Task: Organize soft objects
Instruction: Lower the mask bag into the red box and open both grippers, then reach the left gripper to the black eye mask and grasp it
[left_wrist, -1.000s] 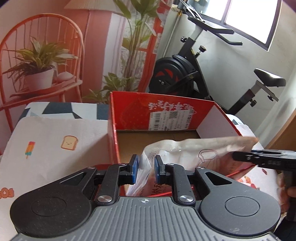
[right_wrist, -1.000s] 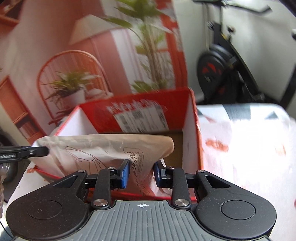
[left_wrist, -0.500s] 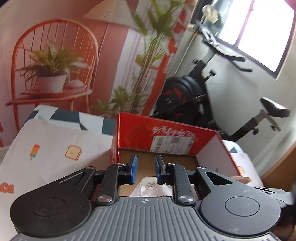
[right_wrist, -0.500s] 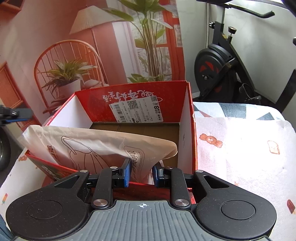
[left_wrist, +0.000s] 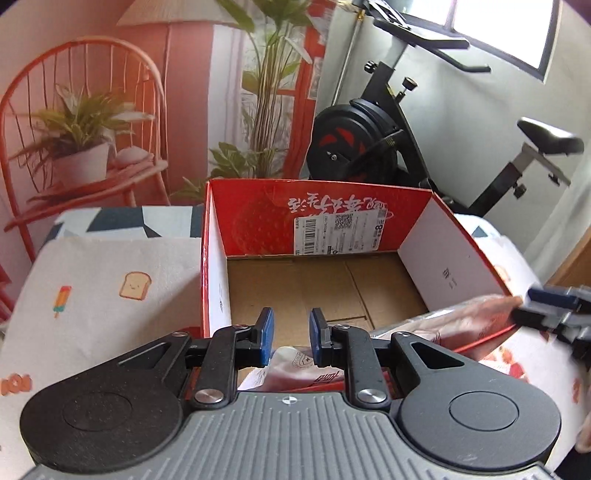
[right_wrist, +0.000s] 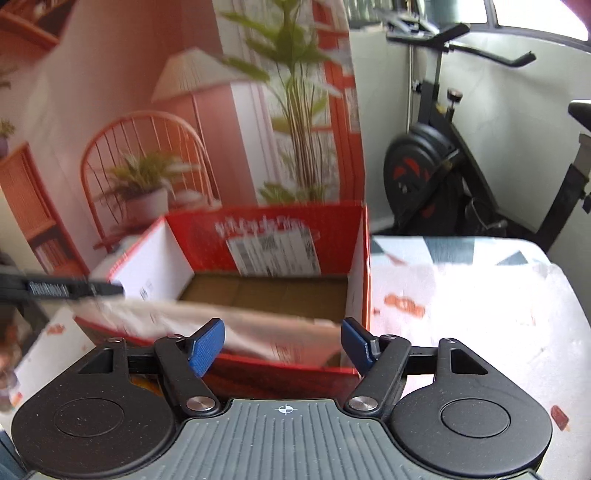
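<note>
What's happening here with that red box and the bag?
A person is working two hand-held tongs at a red cardboard box on a printed tablecloth. A soft paper bag lies across the box's near edge. The right tongs are opening, pads clear of the bag. The left tongs stand narrowly parted above the bag, gripping nothing.

Left wrist view: camera mounted behind the left claw (left_wrist: 287, 341), angled down and forward into the open red box (left_wrist: 317, 225) from its near left side, close in. Right wrist view: camera behind the right claw (right_wrist: 282, 345), angled down at the same red box (right_wrist: 266, 240) from its near right corner. Both views share the box interior, the exercise bike (left_wrist: 369, 147) (right_wrist: 428, 177) and the printed backdrop (left_wrist: 110, 110) (right_wrist: 147, 129).
</note>
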